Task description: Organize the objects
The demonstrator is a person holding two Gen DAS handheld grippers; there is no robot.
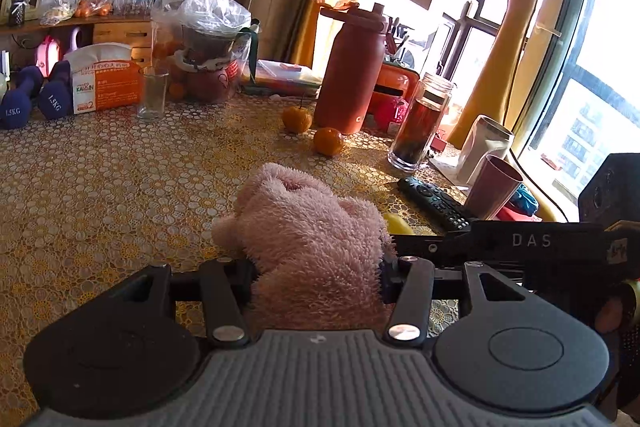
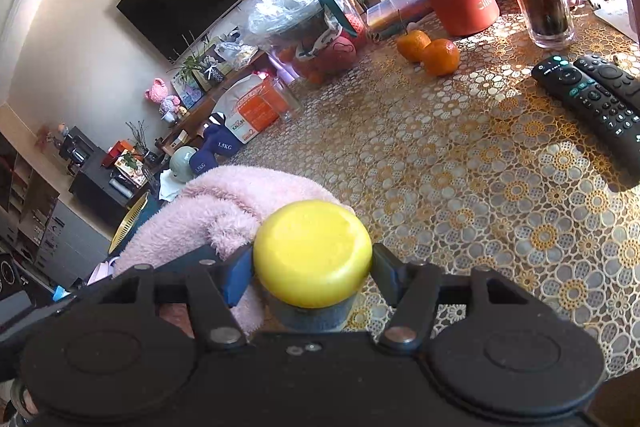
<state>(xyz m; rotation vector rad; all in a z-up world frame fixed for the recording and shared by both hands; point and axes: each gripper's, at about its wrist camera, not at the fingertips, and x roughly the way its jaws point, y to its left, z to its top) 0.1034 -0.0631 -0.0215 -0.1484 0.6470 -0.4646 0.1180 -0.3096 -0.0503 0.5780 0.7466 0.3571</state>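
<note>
A fluffy pink plush toy (image 1: 308, 227) sits between the jaws of my left gripper (image 1: 318, 277), which is shut on it just above the lace tablecloth (image 1: 100, 195). My right gripper (image 2: 312, 271) is shut on a yellow-lidded container (image 2: 314, 251), whose grey body shows just below the lid. The same pink plush toy (image 2: 208, 211) lies right beside it on the left in the right wrist view. The right gripper's black body (image 1: 532, 247) crosses the left wrist view at the right, close to the plush.
Two tangerines (image 1: 312, 129), a red flask (image 1: 350, 67), a glass bottle of dark tea (image 1: 420, 123), two black remotes (image 2: 592, 103) and a maroon cup (image 1: 494, 187) stand on the right. Blue dumbbells (image 1: 32, 99), a tissue pack (image 1: 106, 79), an empty glass (image 1: 153, 93) and bagged fruit (image 1: 208, 39) line the far side.
</note>
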